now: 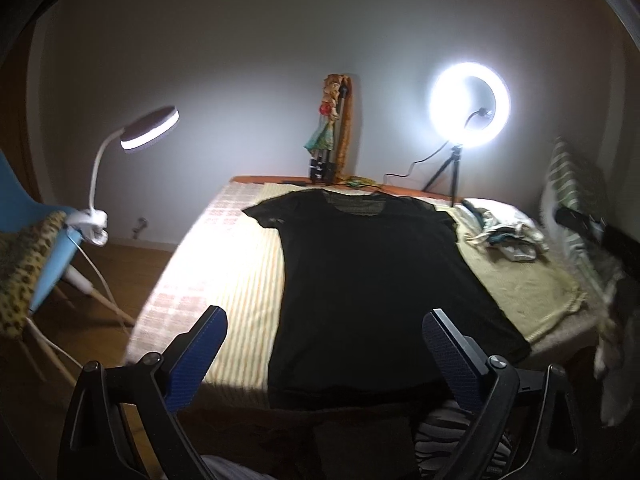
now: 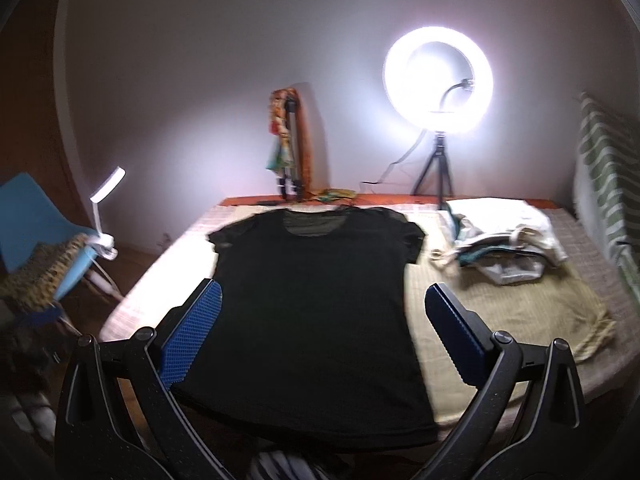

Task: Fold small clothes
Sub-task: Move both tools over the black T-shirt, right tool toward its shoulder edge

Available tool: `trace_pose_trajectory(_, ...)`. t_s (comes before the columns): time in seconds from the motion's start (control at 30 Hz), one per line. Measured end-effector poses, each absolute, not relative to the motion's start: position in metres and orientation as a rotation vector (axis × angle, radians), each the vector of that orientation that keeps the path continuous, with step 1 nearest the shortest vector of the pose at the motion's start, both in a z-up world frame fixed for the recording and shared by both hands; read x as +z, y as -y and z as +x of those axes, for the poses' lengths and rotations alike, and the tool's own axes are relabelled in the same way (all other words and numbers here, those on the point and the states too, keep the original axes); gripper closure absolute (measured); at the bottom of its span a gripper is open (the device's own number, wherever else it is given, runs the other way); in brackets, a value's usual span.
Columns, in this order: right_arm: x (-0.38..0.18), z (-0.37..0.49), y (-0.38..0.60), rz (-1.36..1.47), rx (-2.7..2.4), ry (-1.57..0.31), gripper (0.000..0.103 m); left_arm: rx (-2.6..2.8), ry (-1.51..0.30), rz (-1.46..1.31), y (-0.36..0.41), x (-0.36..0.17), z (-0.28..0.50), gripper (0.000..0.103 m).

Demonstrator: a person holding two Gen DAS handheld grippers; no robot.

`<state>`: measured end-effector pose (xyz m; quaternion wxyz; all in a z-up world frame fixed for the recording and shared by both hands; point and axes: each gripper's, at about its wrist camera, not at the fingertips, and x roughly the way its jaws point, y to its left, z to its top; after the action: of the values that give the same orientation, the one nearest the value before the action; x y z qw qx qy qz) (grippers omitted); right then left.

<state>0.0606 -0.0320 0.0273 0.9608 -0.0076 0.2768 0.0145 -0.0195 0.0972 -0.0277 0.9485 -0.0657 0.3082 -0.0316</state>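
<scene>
A black short-sleeved T-shirt (image 1: 372, 280) lies spread flat on the bed, collar at the far end, hem at the near edge; it also shows in the right wrist view (image 2: 312, 312). My left gripper (image 1: 325, 320) is open and empty, held above the shirt's lower part, blue-padded fingers wide apart. My right gripper (image 2: 323, 296) is open and empty too, above the shirt's middle, its fingers straddling the shirt's width.
A pile of light clothes (image 2: 504, 244) lies at the bed's far right. A ring light on a tripod (image 2: 438, 84) and a doll (image 2: 286, 136) stand at the back. A clip lamp (image 1: 150, 130) sits on a blue chair (image 1: 44, 248) at left. The bed cover (image 1: 232, 264) is striped.
</scene>
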Motion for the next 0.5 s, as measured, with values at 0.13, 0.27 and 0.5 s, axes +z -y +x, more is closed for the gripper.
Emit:
trace_pose_trajectory(0.13, 0.031, 0.077, 0.015, -0.002, 0.071, -0.564, 0.000, -0.068, -0.685, -0.147, -0.114, -0.048, -0.022, 0.016)
trace_pose_trajectory(0.27, 0.033, 0.108, 0.002, 0.015, 0.129, -0.600, 0.003, -0.059, -0.739, -0.211, -0.129, -0.069, -0.021, 0.022)
trace_pose_trajectory(0.5, 0.027, 0.178, -0.020, 0.027, 0.230, -0.691, 0.009, -0.041, -0.819, -0.341, -0.148, -0.109, -0.020, 0.039)
